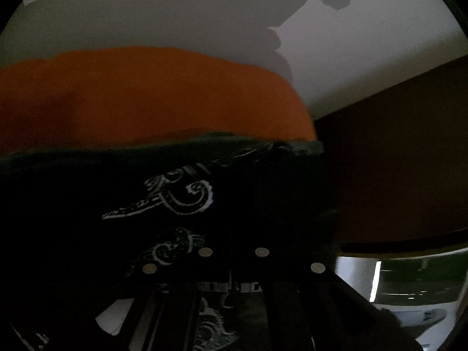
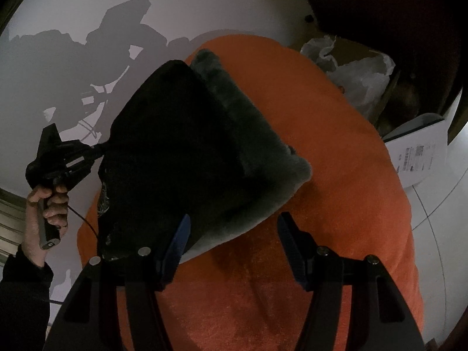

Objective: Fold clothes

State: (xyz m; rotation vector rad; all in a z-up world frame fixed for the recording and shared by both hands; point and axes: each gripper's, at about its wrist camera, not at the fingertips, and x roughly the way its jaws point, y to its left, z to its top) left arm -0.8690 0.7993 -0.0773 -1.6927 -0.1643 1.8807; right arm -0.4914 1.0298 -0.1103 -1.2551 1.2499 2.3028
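On the white table [image 2: 73, 5], the dark garment [image 2: 181, 152] hangs from the clamped left gripper [image 2: 96, 150], its free corner beside the wide-open right gripper [image 2: 234, 234].

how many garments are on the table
2: a dark garment, pinched by the left gripper, lying on an orange one. More may be hidden underneath.

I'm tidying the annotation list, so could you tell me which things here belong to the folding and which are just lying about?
Job: dark garment, orange cloth, left gripper, right gripper.
Lying about: plastic bag, labelled box.
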